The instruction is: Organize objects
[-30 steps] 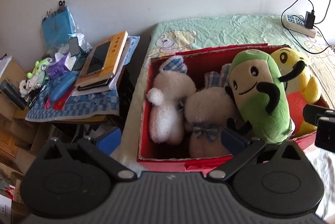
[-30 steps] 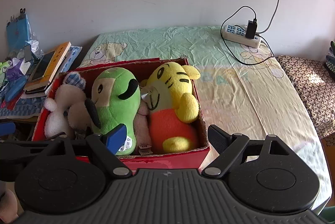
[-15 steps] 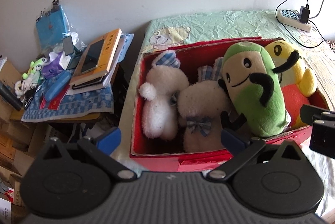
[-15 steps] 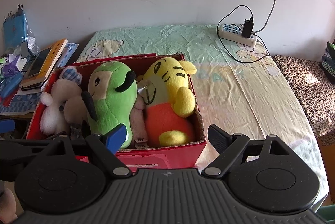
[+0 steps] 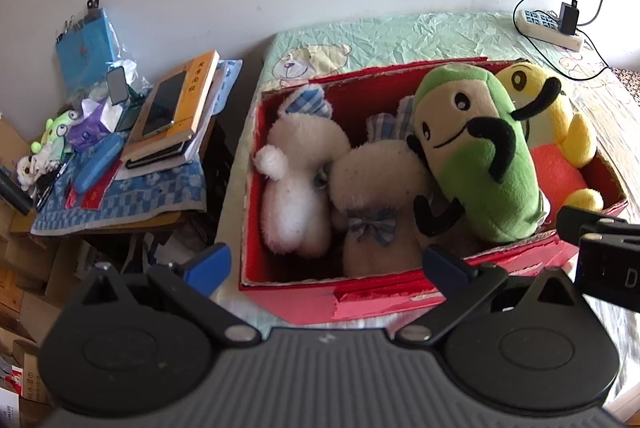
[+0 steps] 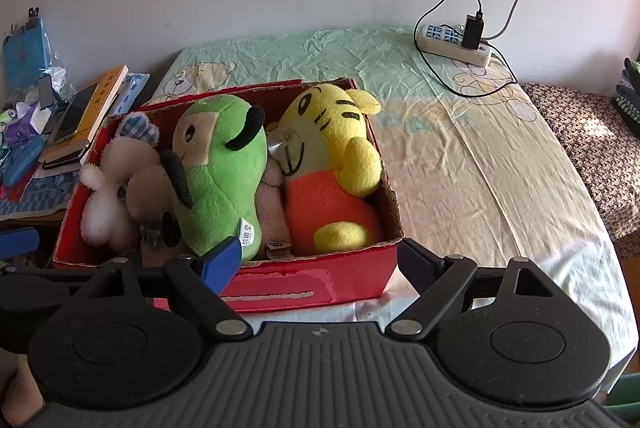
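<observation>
Ahead of both my claws stretches the bed, its pale green and yellow sheet creased, running off to the right of my right claw. On it, straight in front of that claw and just past its fingertips, stands the red box, open at the top. From my left claw the same box sits dead ahead, its near wall between the two blue-tipped fingers.

To the left of my left claw, beyond the bed's edge, I see a side table under a blue checked cloth, piled with clutter.

Inside the box, the toys are packed tightly. The green plush lies in the middle, head toward the far wall, its lower end just above my right claw's left fingertip. Pressed against its right side is the yellow and orange plush, filling the right end. At the left end lie the white bunny and a second bunny with a blue checked bow, touching each other; the green one leans over the second.

On the table, an orange book carries a phone.

Far off to the right of both claws, a power strip lies by the wall.

Both claws are spread wide and grip nothing.
</observation>
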Demonstrator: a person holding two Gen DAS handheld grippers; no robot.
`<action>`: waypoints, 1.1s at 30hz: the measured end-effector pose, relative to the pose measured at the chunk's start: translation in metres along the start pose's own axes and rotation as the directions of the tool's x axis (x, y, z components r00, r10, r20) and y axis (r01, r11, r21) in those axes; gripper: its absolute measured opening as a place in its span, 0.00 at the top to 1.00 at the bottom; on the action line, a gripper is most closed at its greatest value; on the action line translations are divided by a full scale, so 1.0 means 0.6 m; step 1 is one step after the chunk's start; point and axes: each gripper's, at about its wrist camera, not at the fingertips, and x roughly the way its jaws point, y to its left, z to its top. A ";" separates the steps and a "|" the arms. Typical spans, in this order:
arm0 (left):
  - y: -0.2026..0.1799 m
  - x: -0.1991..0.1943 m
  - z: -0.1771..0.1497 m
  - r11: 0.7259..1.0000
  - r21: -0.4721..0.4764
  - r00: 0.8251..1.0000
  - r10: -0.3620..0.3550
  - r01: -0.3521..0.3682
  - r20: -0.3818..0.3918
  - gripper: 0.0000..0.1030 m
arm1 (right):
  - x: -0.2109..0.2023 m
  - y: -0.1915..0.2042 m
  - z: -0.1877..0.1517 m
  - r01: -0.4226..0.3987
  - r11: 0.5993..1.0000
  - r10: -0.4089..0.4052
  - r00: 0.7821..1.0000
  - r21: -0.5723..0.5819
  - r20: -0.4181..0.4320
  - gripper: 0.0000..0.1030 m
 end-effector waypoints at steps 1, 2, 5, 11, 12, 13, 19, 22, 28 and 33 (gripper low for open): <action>0.001 0.001 0.000 1.000 0.001 1.000 0.000 0.000 -0.001 0.01 | 0.000 0.001 -0.001 0.001 1.000 -0.001 1.000 0.001 -0.001 0.16; 0.001 0.001 -0.001 1.000 0.002 1.000 -0.001 0.001 -0.001 0.01 | 0.000 0.001 -0.001 0.001 1.000 -0.001 1.000 0.002 -0.002 0.16; 0.003 0.001 -0.003 1.000 -0.001 1.000 -0.010 0.010 -0.001 0.01 | -0.003 0.001 -0.004 0.004 1.000 -0.004 1.000 0.006 0.000 0.16; 0.003 -0.001 -0.009 1.000 -0.001 1.000 -0.019 0.019 0.001 0.01 | -0.003 -0.001 -0.007 0.010 1.000 -0.010 1.000 0.012 -0.006 0.16; 0.003 -0.001 -0.009 1.000 -0.001 1.000 -0.019 0.019 0.000 0.01 | -0.003 -0.001 -0.008 0.010 1.000 -0.009 1.000 0.011 -0.006 0.16; 0.003 -0.002 -0.010 1.000 -0.002 1.000 -0.018 0.018 -0.001 0.01 | -0.003 -0.001 -0.008 0.009 1.000 -0.009 1.000 0.010 -0.007 0.16; 0.005 -0.001 -0.015 1.000 -0.005 1.000 -0.024 0.024 -0.013 0.01 | -0.002 0.000 -0.009 0.007 1.000 -0.007 1.000 0.015 -0.010 0.16; 0.004 0.001 -0.017 1.000 -0.005 0.999 -0.025 0.025 -0.021 0.00 | 0.002 0.003 -0.009 0.005 1.000 -0.004 1.000 0.011 -0.017 0.16; 0.004 0.008 -0.015 1.000 -0.007 0.999 -0.021 0.021 -0.028 0.00 | 0.004 0.004 -0.009 -0.004 1.000 0.004 1.000 0.009 -0.018 0.16; 0.002 0.006 -0.009 1.000 -0.008 1.000 -0.017 0.016 -0.012 0.00 | 0.003 -0.003 -0.006 -0.005 1.000 0.005 1.000 0.018 -0.012 0.16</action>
